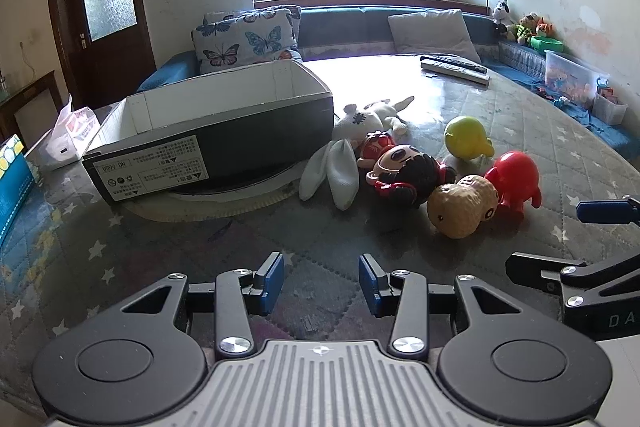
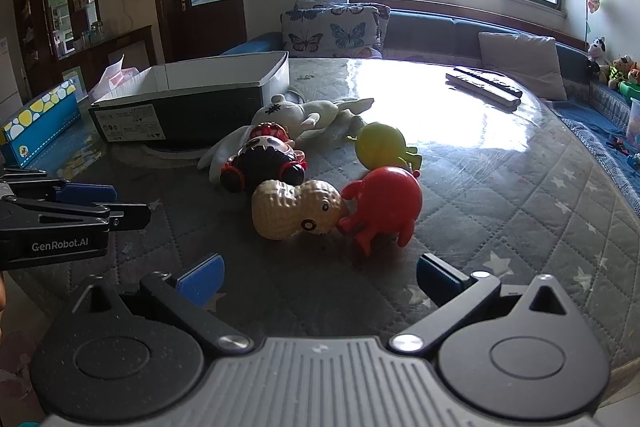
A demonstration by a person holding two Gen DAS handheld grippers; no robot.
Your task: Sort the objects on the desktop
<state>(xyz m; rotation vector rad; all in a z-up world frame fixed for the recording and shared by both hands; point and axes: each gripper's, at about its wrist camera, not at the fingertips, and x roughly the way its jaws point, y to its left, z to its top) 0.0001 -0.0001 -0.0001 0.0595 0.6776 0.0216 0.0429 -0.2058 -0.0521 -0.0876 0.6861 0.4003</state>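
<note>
A sunlit living room with a sofa under the window surrounds a bench [image 1: 520,131] covered in a quilted, star-printed cloth. On it an open cardboard box [image 1: 208,131] sits left of a cluster of toys: a white plush rabbit [image 1: 360,131], a black-haired doll [image 1: 408,169], a peanut figure [image 1: 460,207] touching a red figure [image 1: 514,179], and a yellow figure [image 1: 466,137] just behind. The left gripper [image 1: 321,281] hovers low with fingers moderately apart, holding nothing. The right gripper [image 2: 316,277] faces the peanut, fingers spread wide and empty.
</note>
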